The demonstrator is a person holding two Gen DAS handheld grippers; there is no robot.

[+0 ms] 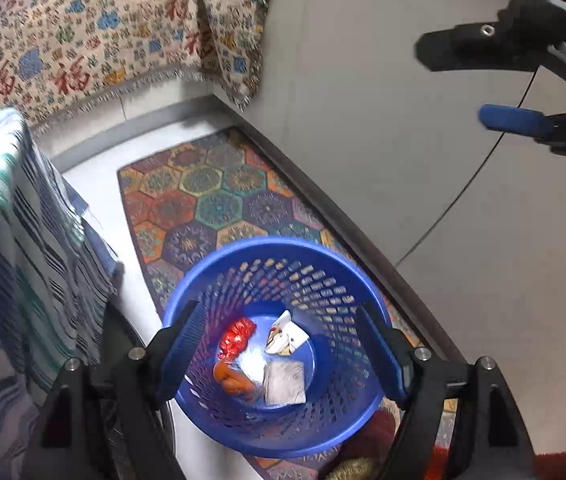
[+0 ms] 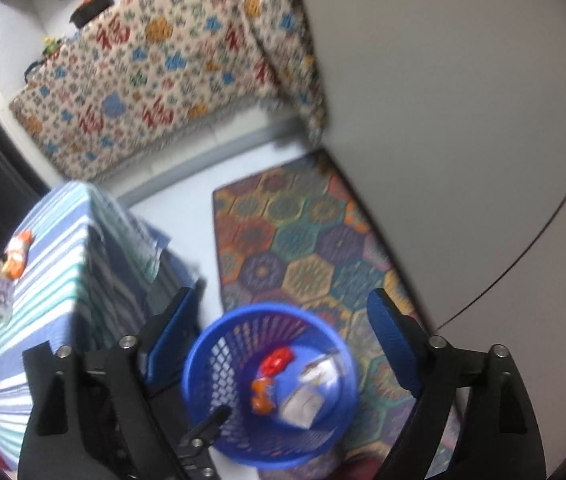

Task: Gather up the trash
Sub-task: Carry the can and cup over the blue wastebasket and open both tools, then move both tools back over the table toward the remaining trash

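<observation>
A blue mesh basket [image 1: 219,276] stands on the floor below both grippers. Inside it lie a red wrapper [image 1: 237,338], an orange wrapper [image 1: 229,376] and white and silver packets [image 1: 285,382]. My left gripper [image 1: 279,314] hangs open right above the basket, nothing between its blue pads. My right gripper [image 1: 469,88] shows at the upper right of the left wrist view, open and empty. In its own view, the right gripper [image 2: 283,300] is held wide above the basket [image 2: 199,356]. More wrappers [image 2: 15,256] lie on the striped table at the left.
A striped cloth-covered table [image 1: 11,216] stands left of the basket. A hexagon-patterned rug [image 1: 203,196] lies under the basket along a grey wall [image 1: 403,140]. A patterned cloth [image 2: 155,80] covers furniture at the back. A red thing [image 1: 379,432] lies beside the basket.
</observation>
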